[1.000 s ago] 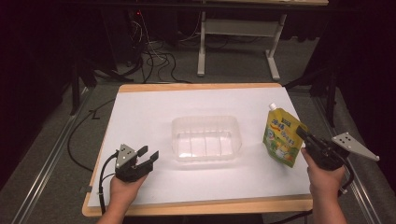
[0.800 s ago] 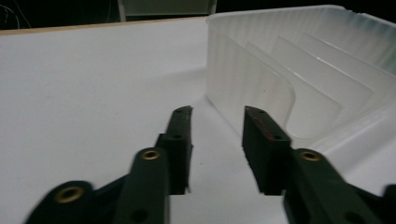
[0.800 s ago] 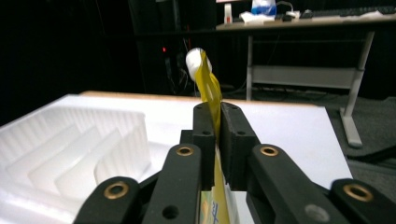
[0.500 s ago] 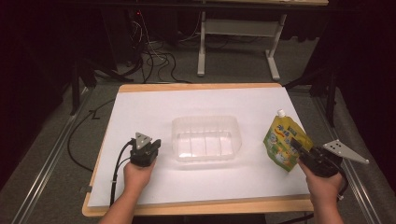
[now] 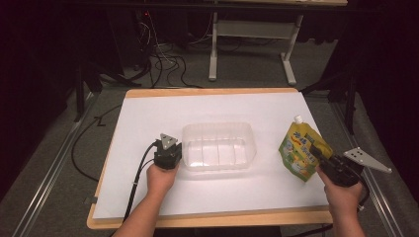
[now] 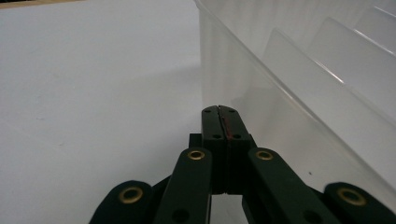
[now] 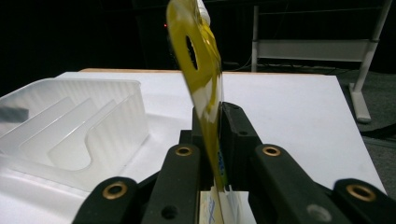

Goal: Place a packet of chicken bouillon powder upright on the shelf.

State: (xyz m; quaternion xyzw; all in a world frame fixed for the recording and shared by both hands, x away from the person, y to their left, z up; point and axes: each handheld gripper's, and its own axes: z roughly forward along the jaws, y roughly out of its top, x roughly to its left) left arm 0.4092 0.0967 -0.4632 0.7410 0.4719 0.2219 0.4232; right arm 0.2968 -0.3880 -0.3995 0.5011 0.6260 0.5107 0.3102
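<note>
Pretty dark room. White sheet covers a wood-edged table [image 5: 212, 92] on grey carpet [image 5: 44, 163]. At 12 o'clock there's a white-legged desk frame [image 5: 252, 29], with tangled cables [image 5: 163, 64] around 11.

White tabletop [image 5: 148, 118], floor cables [image 5: 163, 64], metal stand [image 5: 252, 29]

Pouch [image 5: 301, 151] right of the tub [image 5: 218, 146], on the table [image 5: 148, 106].
</note>
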